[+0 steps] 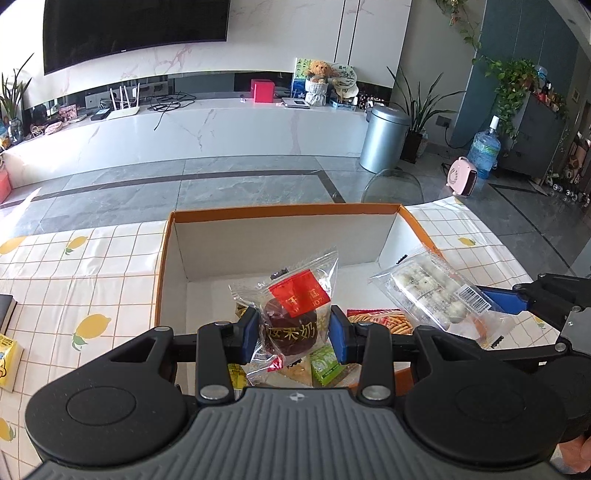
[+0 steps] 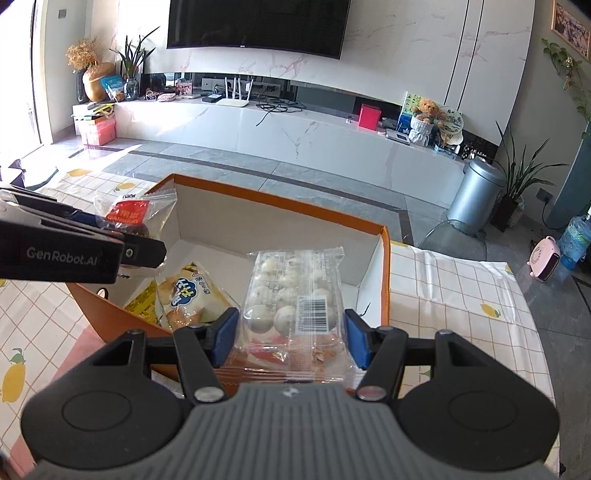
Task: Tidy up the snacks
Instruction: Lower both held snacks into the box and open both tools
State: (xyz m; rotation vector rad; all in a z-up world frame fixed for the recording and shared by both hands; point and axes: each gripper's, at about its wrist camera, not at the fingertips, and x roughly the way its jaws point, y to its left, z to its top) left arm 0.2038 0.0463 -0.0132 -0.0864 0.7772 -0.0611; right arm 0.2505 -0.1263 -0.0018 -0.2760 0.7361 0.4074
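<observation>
Grey bin (image 1: 384,138), perhaps a heater (image 1: 461,176)

you face white marble-veined wall (image 1: 258,33) with dark wall-mounted tv (image 2: 258,22). below it, long low white marble console (image 1: 207,129) carrying router (image 1: 123,107), red box (image 1: 263,90), teddy bear (image 1: 318,72). floor: grey stone tiles (image 1: 221,181) with dark inlay border. silver pedal bin (image 1: 384,138) at console's right end, potted plant (image 1: 417,122) beside it. pink heater (image 1: 461,175) near water bottle (image 1: 484,147). strong daylight falls on floor at left in right wrist view.
</observation>
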